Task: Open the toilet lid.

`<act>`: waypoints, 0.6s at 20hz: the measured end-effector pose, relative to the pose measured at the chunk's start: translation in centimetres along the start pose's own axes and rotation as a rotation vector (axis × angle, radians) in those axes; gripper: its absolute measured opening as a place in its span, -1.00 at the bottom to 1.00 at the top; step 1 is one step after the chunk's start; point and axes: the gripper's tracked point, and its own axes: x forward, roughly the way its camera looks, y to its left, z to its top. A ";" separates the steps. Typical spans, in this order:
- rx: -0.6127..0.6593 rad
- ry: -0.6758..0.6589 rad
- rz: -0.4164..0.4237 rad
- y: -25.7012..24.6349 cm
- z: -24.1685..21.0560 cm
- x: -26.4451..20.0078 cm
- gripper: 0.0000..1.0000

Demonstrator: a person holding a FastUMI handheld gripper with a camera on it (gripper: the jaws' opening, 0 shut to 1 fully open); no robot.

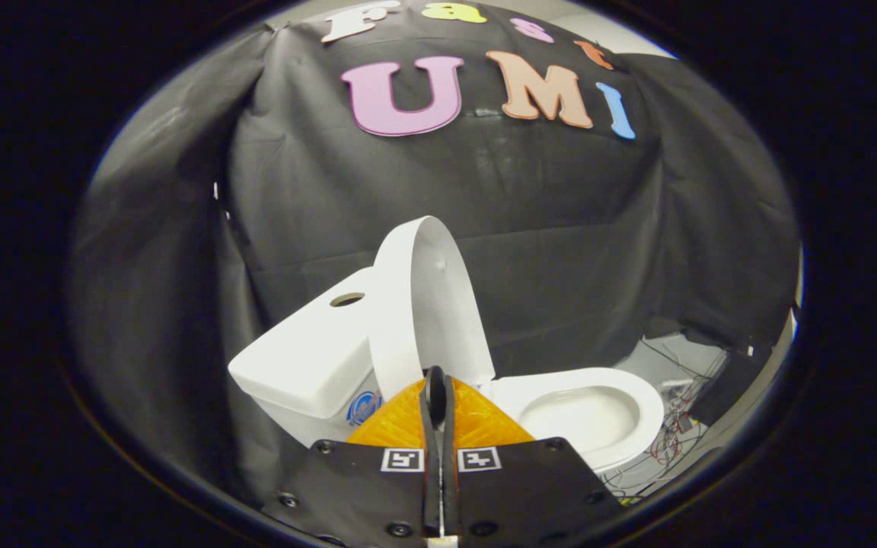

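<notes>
Fisheye view, strongly curved toward its rim, where straight folds of the black cloth wall (560, 228) bow outward and detail softens. Lighting is dim and even; the cloth absorbs most light. The raised toilet lid (431, 304) and bowl (598, 411) are the brightest surfaces, with mild glare on the glazed rim. The gripper (438, 384), fingers pressed together, is slightly blurred at close range.

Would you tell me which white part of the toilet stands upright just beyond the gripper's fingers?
The white oval toilet lid, raised on edge against the white tank; the bowl rim lies flat. The gripper is shut, fingers empty.
</notes>
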 end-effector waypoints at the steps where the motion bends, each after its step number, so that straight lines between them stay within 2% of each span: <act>1: -0.012 -0.007 -0.010 0.2 0.0 0.0 -0.96; 6: 0.011 -0.047 -0.031 0.2 -0.5 -0.2 -0.91; 8: 0.020 -0.052 -0.013 0.5 -0.5 -0.1 -0.87; 9: 0.031 -0.054 0.024 1.0 -0.6 -0.1 -0.87; 12: 0.079 -0.098 0.095 1.9 0.7 -0.4 -0.42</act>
